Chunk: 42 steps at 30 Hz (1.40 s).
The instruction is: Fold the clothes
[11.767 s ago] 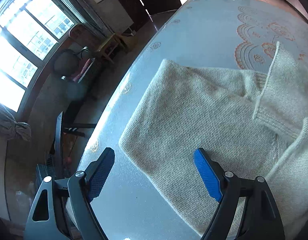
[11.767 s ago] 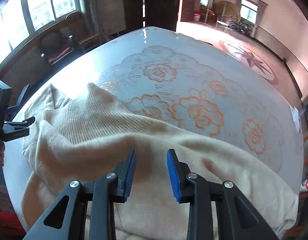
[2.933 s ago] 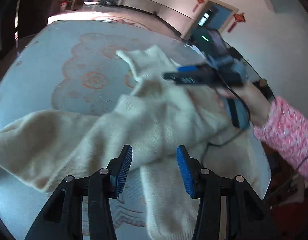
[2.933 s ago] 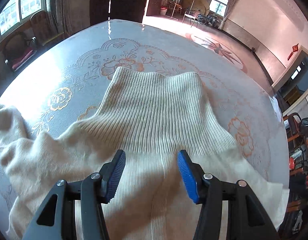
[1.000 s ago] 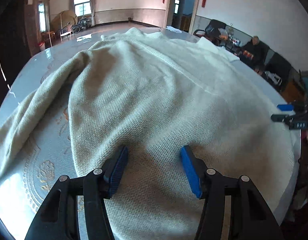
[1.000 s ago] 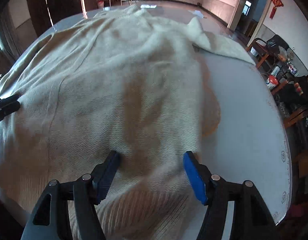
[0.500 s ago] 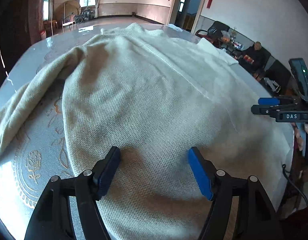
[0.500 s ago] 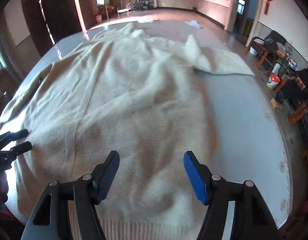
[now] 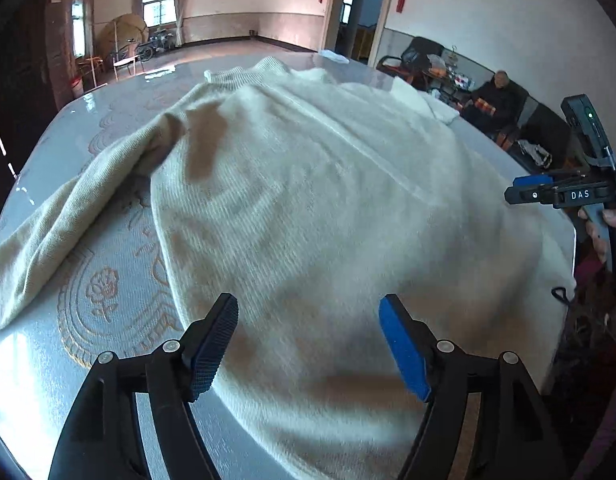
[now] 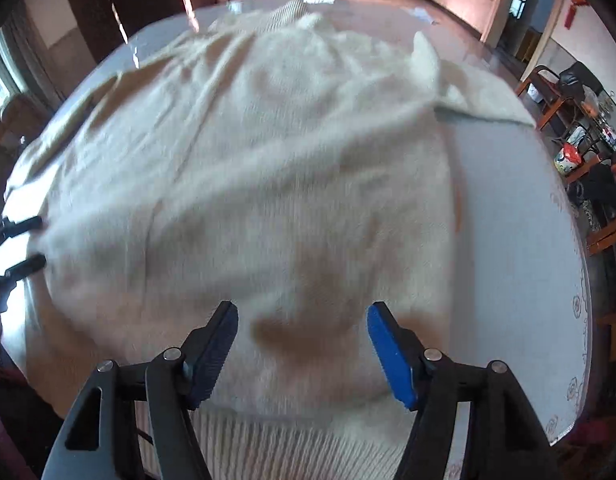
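Note:
A cream knit sweater (image 9: 316,208) lies spread flat on the table, collar at the far end, ribbed hem (image 10: 291,440) at the near edge. One sleeve (image 9: 75,208) trails off to the left; the other sleeve (image 10: 468,96) lies to the right. My left gripper (image 9: 308,344) is open and empty above the sweater's lower left part. My right gripper (image 10: 301,350) is open and empty above the hem; it also shows at the right edge of the left wrist view (image 9: 548,192). The left gripper's fingers (image 10: 23,244) show at the left edge of the right wrist view.
The table (image 9: 87,304) has a pale cloth with an orange floral pattern; its right edge (image 10: 572,320) curves away. Chairs and clutter (image 10: 580,148) stand to the right. A person (image 9: 496,100) sits on a sofa by the far wall.
Both grippers have lifted and pulled back a little from the sweater. The sweater lies spread as before.

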Motion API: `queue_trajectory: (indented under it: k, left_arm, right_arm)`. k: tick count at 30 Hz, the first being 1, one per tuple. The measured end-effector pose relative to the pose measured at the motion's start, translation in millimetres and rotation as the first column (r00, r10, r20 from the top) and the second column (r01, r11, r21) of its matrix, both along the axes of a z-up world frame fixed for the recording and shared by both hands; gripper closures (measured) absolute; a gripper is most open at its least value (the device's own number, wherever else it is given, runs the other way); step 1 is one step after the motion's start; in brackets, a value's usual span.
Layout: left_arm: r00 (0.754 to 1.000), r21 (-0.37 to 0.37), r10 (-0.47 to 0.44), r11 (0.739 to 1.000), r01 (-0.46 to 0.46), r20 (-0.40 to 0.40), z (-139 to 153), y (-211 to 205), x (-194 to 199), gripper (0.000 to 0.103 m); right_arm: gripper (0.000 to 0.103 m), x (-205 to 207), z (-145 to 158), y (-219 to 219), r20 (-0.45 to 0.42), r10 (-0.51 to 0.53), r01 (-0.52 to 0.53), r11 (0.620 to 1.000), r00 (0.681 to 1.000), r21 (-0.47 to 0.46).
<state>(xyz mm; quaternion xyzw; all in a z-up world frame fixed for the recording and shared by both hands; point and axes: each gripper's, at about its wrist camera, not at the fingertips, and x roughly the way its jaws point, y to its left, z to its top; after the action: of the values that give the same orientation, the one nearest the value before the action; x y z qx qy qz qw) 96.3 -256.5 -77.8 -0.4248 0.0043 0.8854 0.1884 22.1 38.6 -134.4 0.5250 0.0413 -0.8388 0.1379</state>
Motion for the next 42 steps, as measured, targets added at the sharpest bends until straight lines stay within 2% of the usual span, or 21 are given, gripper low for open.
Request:
queue_trajectory:
  k: [3,6,8,11,12,14,16,18,20,22,24,26,27,29,30,32,35,37,42]
  left_arm:
    - [0.996,0.033,0.092,0.995,-0.092,0.013,-1.9,1.0,-34.1,0.028]
    - [0.979,0.065,0.186,0.979,-0.192,0.084,-18.1,1.1,-60.2,0.028]
    - [0.970,0.022,0.239,0.971,-0.240,0.033,-19.0,3.2,-62.1,0.027]
    - [0.970,-0.091,0.243,0.967,-0.240,0.020,-22.4,17.6,-57.1,0.027]
    - [0.962,-0.070,0.272,0.960,-0.270,0.020,-19.0,12.2,-53.7,0.027]
    - [0.944,-0.028,0.329,0.944,-0.329,0.023,-12.3,1.4,-46.9,0.027]
    - [0.922,0.014,0.386,0.922,-0.386,0.028,-5.6,-9.5,-40.0,0.027]
    - [0.874,0.050,0.486,0.873,-0.486,0.016,3.6,-33.1,-29.5,0.027]
    - [0.829,0.048,0.559,0.828,-0.558,-0.019,11.5,-57.9,-25.7,0.027]
    - [0.826,-0.058,0.557,0.825,-0.562,-0.083,14.2,-85.1,-21.6,0.027]
    - [0.825,-0.162,0.546,0.809,-0.565,-0.146,16.9,-112.4,-17.5,0.027]
    - [0.824,-0.264,0.528,0.780,-0.567,-0.207,19.6,-139.6,-13.3,0.027]
    - [0.854,-0.351,0.465,0.779,-0.520,-0.233,16.6,-146.7,-12.9,0.027]
    - [0.911,-0.508,0.325,0.757,-0.411,-0.252,9.2,-160.3,-11.3,0.027]
    - [0.934,-0.554,0.258,0.753,-0.355,-0.248,4.4,-163.2,-12.0,0.027]
    - [0.967,-0.641,0.120,0.728,-0.241,-0.226,-5.1,-169.0,-13.5,0.027]
    - [0.985,-0.695,-0.060,0.715,-0.072,-0.164,-21.7,-171.7,-18.0,0.027]
    - [0.972,-0.712,-0.182,0.702,0.020,-0.152,-26.9,-171.1,-16.8,0.027]
    - [0.954,-0.639,-0.295,0.746,0.189,-0.062,-13.1,-179.8,-9.4,0.027]
  right_arm:
    - [0.034,-32.3,0.8,-9.1,-0.005,-0.018,0.018,1.000,1.000,-0.005]
    - [0.034,-61.5,-21.5,-29.3,-0.002,0.015,-0.015,0.999,1.000,0.033]
    - [0.034,-70.4,-30.0,-27.5,0.000,0.049,-0.049,0.998,0.999,0.041]
    - [0.029,-80.0,-35.0,-17.1,0.023,0.078,-0.079,0.995,0.997,0.054]
    - [0.029,-82.2,-34.7,-11.9,0.036,0.083,-0.085,0.995,0.996,0.059]
    - [0.029,-88.6,-31.7,-6.6,0.078,0.100,-0.105,0.992,0.992,0.064]
    - [0.031,-93.6,-18.3,-11.1,0.043,0.149,-0.151,0.987,0.988,0.054]
    - [0.031,-99.6,-3.7,-21.3,-0.002,0.208,-0.208,0.978,0.978,0.032]
    - [0.030,-107.6,8.4,-42.3,-0.041,0.278,-0.278,0.960,0.960,-0.003]
    - [0.030,-114.2,12.2,-76.7,-0.054,0.352,-0.352,0.936,0.935,0.006]
    - [0.030,-120.9,7.8,-115.6,-0.035,0.404,-0.403,0.915,0.914,0.032]
    - [0.030,-121.4,-0.5,-146.7,-0.022,0.443,-0.442,0.896,0.896,0.036]
    - [0.030,-120.7,-6.0,-157.5,-0.007,0.450,-0.449,0.893,0.893,0.038]
    - [0.030,-118.6,-17.8,-175.5,0.027,0.455,-0.455,0.889,0.890,0.042]
    - [0.030,-114.5,-21.8,-178.7,0.045,0.453,-0.455,0.889,0.890,0.045]
    - [0.029,-105.7,-27.7,-179.9,0.048,0.447,-0.449,0.890,0.893,0.073]
    - [0.029,-99.6,-28.5,-176.3,0.052,0.420,-0.423,0.902,0.906,0.084]
    - [0.029,-97.4,-28.3,-173.2,0.061,0.398,-0.402,0.912,0.915,0.084]
    - [0.029,-88.5,-27.9,-163.6,0.076,0.367,-0.373,0.924,0.927,0.087]
